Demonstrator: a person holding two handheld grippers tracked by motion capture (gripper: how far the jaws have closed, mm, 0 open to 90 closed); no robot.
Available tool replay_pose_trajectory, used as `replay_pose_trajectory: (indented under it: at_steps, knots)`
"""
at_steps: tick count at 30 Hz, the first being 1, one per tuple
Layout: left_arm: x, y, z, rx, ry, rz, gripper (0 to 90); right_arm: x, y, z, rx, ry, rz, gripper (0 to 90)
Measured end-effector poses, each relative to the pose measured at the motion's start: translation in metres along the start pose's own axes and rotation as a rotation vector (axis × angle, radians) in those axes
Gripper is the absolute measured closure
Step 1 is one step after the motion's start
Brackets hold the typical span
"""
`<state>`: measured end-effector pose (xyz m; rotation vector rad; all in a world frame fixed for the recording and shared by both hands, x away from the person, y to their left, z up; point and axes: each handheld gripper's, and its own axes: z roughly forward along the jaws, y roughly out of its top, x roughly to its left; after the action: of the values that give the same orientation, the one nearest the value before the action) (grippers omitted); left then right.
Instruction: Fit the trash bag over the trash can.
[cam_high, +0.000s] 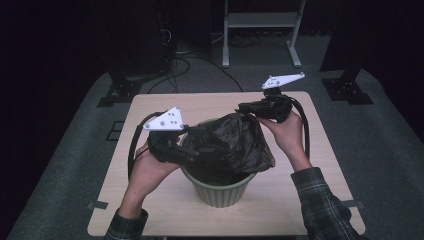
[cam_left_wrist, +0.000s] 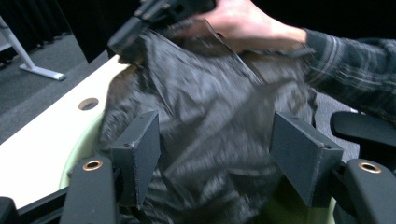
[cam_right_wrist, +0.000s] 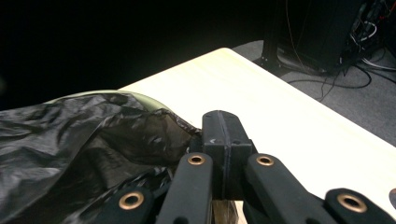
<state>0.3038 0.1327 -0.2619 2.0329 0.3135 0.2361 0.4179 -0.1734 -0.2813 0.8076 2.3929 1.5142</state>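
Fitting a black bin bag (cam_high: 235, 142) into a green bin (cam_high: 220, 192), sitting at the counter's (cam_high: 160, 110) centre, a little toward 6 o'clock. Bag lying bunched over the bin's mouth, spilling past the rim toward 3 o'clock.

Right gripper (cam_high: 250, 107) at the bin's 1 o'clock, fingers (cam_right_wrist: 224, 140) pressed together and pinching the bag's edge. Left gripper (cam_high: 192, 152) at the bin's 9 o'clock, fingers (cam_left_wrist: 140, 154) standing apart with crumpled bag film lying between them but not pinched.

Doing this step well, by judgement: keeping the right pinch firm near the hem, closing the left fingers on a single layer of hem rather than a thick wad, then drawing the two holds apart toward 9 and 3 o'clock to open the mouth and folding it down over the rim. Pulling gently, since thin film tears and a light bin tips or slides.

Around: white frame legs (cam_high: 262, 30) at 12 o'clock beyond the counter, cables (cam_high: 175, 65) on the floor at 11 o'clock, a round hole (cam_left_wrist: 88, 103) in the counter beside the bin. Standing in the way: mainly the bag's own bunched folds hiding the hem; the rest lying well apart.
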Motion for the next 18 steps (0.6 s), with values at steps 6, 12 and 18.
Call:
replay_pose_trajectory:
  at_steps: [6,12,18]
  knots:
    - [-0.011,-0.010,0.000,0.001,-0.030,0.011,29.7,-0.006,-0.003,0.007,0.019,-0.006,0.018,89.8]
    - [-0.017,-0.015,0.004,0.016,-0.009,0.021,29.5,-0.010,-0.005,0.012,0.026,-0.005,0.030,89.9]
    - [-0.015,-0.010,0.021,0.057,0.005,0.051,33.8,-0.006,-0.004,0.014,0.026,0.005,0.023,89.9]
